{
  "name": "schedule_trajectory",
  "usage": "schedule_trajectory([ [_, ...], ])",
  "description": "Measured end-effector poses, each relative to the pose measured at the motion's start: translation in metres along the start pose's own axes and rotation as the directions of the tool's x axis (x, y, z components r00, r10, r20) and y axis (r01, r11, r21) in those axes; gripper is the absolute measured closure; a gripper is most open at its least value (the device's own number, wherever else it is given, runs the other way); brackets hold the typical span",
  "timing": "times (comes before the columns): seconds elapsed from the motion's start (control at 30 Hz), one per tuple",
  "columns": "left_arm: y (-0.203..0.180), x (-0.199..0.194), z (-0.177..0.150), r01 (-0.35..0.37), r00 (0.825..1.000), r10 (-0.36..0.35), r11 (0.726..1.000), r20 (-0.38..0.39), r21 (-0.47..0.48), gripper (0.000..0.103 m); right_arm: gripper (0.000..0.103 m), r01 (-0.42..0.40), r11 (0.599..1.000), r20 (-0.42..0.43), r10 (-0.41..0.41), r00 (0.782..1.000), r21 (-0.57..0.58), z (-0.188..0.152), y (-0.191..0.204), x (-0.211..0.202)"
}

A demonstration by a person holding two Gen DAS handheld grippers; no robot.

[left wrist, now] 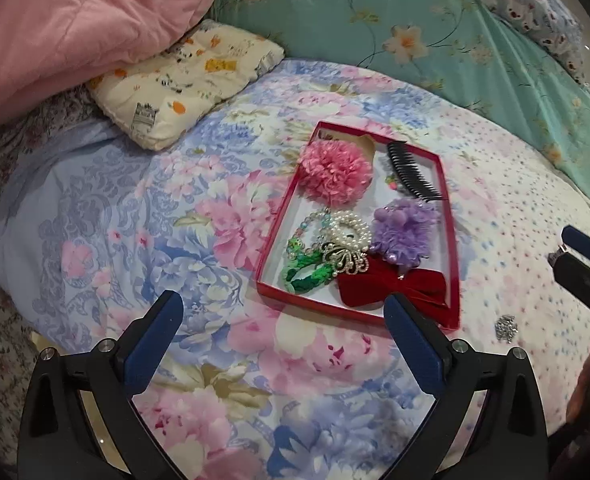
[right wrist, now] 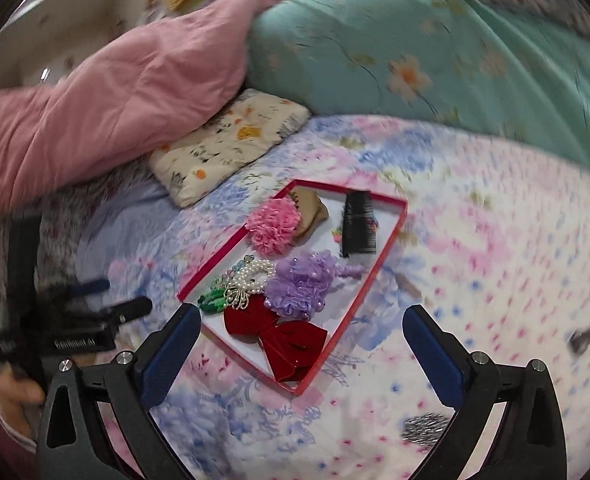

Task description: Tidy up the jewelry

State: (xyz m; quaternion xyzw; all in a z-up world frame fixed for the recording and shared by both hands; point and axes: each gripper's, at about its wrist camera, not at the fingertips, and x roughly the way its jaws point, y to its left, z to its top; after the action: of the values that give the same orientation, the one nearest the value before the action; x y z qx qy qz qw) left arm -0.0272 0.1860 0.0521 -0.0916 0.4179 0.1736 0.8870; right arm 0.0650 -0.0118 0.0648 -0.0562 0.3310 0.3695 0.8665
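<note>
A shallow red box (left wrist: 273,240) (right wrist: 391,236) lies on the floral bedspread. In it are a pink ruffled flower (left wrist: 335,172) (right wrist: 273,230), a black comb (left wrist: 413,172) (right wrist: 359,226), a purple flower (left wrist: 407,232) (right wrist: 303,286), a pearl bracelet (left wrist: 347,234), a silver brooch (left wrist: 345,262) (right wrist: 237,296), green braided pieces (left wrist: 307,274) and a red velvet bow (left wrist: 395,286) (right wrist: 291,338). A small silver piece (left wrist: 506,327) (right wrist: 425,432) lies on the bed outside the box, right of it. My left gripper (left wrist: 283,312) is open and empty before the box. My right gripper (right wrist: 301,334) is open and empty over the box's near corner.
A pink quilt (left wrist: 75,20), a small cream pillow (left wrist: 187,80) and a green floral pillow (left wrist: 415,28) line the far side of the bed. Another dark small item (right wrist: 589,336) lies at the far right, blurred. The right gripper shows at the edge of the left wrist view (left wrist: 575,256).
</note>
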Motion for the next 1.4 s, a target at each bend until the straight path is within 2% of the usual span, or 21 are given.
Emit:
schedule_trajectory([
  [0.17,-0.008,-0.015,0.004,-0.067,0.997,0.064,0.996,0.044,0.056,0.000,0.000,0.083,0.990,-0.007,-0.084,0.996,-0.114,0.002,0.021,-0.006],
  [0.23,-0.010,-0.012,0.003,-0.074,0.997,0.072,0.995,0.038,0.063,0.000,0.000,0.082,0.989,-0.021,-0.085,0.996,-0.123,0.001,0.024,-0.002],
  [0.37,-0.017,0.004,-0.004,-0.088,0.996,0.089,0.993,-0.007,0.082,0.000,0.000,0.043,0.997,-0.066,-0.048,0.997,-0.071,-0.004,0.018,0.012],
  [0.5,-0.024,0.016,-0.009,-0.122,0.992,0.126,0.986,-0.024,0.109,0.000,0.000,0.051,0.997,-0.108,-0.057,0.992,-0.060,-0.013,0.018,0.027],
  [0.8,-0.021,0.024,-0.011,-0.164,0.986,0.167,0.981,-0.022,0.101,0.000,0.000,0.050,0.997,-0.167,-0.058,0.984,-0.055,-0.023,0.015,0.045],
  [1.07,-0.023,0.036,-0.015,-0.159,0.985,0.165,0.981,-0.046,0.112,0.000,0.000,0.043,0.999,-0.199,-0.048,0.979,-0.030,-0.030,0.010,0.057],
  [1.4,-0.024,0.038,-0.016,-0.149,0.987,0.154,0.983,-0.037,0.110,0.000,0.000,0.031,0.999,-0.189,-0.033,0.982,-0.014,-0.029,0.009,0.058],
])
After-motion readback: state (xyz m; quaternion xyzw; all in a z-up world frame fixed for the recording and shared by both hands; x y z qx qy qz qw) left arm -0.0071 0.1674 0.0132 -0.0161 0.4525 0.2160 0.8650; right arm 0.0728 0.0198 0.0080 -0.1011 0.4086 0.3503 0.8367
